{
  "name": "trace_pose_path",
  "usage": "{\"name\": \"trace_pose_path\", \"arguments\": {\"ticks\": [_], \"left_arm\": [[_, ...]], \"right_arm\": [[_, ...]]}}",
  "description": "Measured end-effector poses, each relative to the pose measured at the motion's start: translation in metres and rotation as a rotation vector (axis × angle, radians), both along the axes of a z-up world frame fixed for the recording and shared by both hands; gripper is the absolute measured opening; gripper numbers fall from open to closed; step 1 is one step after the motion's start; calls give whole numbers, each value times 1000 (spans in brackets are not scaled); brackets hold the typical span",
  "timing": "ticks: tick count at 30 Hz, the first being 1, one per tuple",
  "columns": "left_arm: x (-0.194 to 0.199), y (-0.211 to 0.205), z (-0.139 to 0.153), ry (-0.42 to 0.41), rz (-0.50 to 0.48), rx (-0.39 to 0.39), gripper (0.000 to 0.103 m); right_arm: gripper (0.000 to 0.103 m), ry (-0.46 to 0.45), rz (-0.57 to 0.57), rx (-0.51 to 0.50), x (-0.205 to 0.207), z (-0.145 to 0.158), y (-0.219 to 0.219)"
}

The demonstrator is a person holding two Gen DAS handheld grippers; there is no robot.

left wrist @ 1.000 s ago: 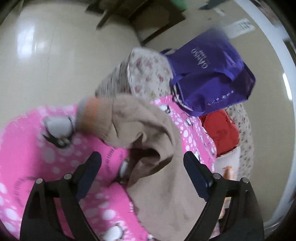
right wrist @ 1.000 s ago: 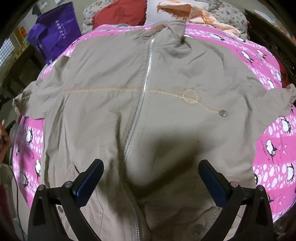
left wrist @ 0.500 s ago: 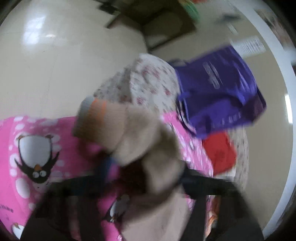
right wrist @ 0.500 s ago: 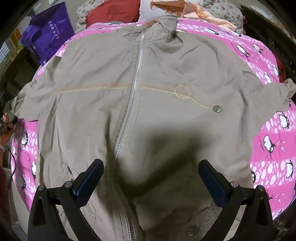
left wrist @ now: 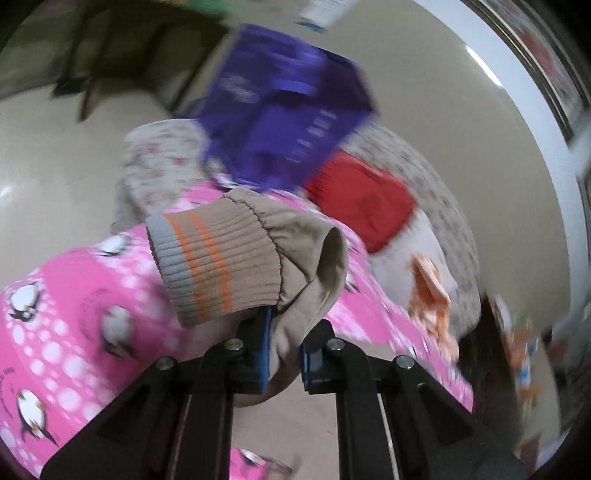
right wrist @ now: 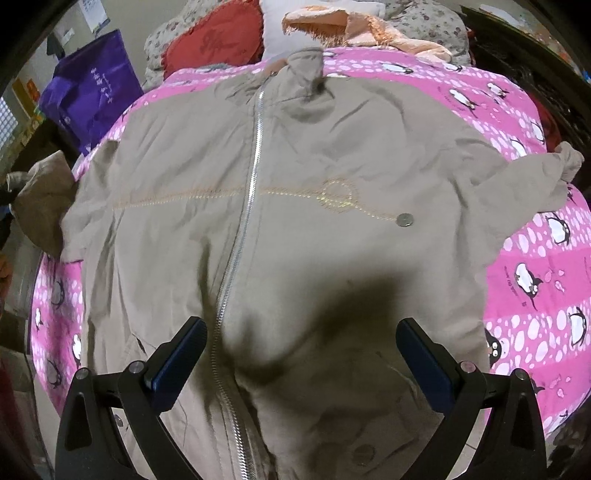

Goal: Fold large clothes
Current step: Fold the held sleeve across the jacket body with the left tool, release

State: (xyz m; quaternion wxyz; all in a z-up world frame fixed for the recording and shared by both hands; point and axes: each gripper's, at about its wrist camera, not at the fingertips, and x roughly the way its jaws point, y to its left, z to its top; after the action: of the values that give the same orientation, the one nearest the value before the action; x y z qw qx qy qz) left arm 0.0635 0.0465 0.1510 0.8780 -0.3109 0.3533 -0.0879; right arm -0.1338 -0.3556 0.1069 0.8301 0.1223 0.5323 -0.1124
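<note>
Left gripper (left wrist: 282, 345): jaws closing, pinching beige jacket sleeve (left wrist: 310, 280) just behind ribbed grey-and-orange-striped cuff (left wrist: 214, 266) (lifted off pink penguin-print bedspread (left wrist: 74, 295)). Right gripper (right wrist: 301, 360): jaws spread wide, empty, above zipped beige jacket (right wrist: 295, 203) laid flat on bedspread.

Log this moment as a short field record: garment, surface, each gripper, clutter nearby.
garment: tan zip-front jacket, spread front-up, zipper closed
surface: pink penguin-print bedspread
left gripper: fingers closing, pinching the sleeve fabric just behind the ribbed grey-and-orange-striped cuff, sleeve lifted off the bedspread
right gripper: fingers wide apart above the jacket's lower front, holding nothing
nearby: purple tote bag, red cushion, peach fringed cloth beyond the collar
fold status: not yet folded
</note>
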Motion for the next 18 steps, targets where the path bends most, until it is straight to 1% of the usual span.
{"name": "trace_pose_path", "arguments": {"ticks": [2, 5, 10, 13, 18], "left_arm": [[-8, -30, 11, -15, -60, 28, 10], [-16, -81, 23, -23, -162, 47, 10], [-34, -157, 32, -41, -310, 100, 10], [-44, -196, 29, -33, -383, 101, 10], [-58, -243, 15, -5, -466, 116, 10]], "right_arm": [[102, -13, -13, 7, -4, 3, -5], [102, -28, -30, 10, -10, 8, -14], [102, -50, -60, 13, -22, 15, -32], [102, -52, -68, 10, -30, 17, -41], [102, -58, -102, 13, -42, 19, -58]]}}
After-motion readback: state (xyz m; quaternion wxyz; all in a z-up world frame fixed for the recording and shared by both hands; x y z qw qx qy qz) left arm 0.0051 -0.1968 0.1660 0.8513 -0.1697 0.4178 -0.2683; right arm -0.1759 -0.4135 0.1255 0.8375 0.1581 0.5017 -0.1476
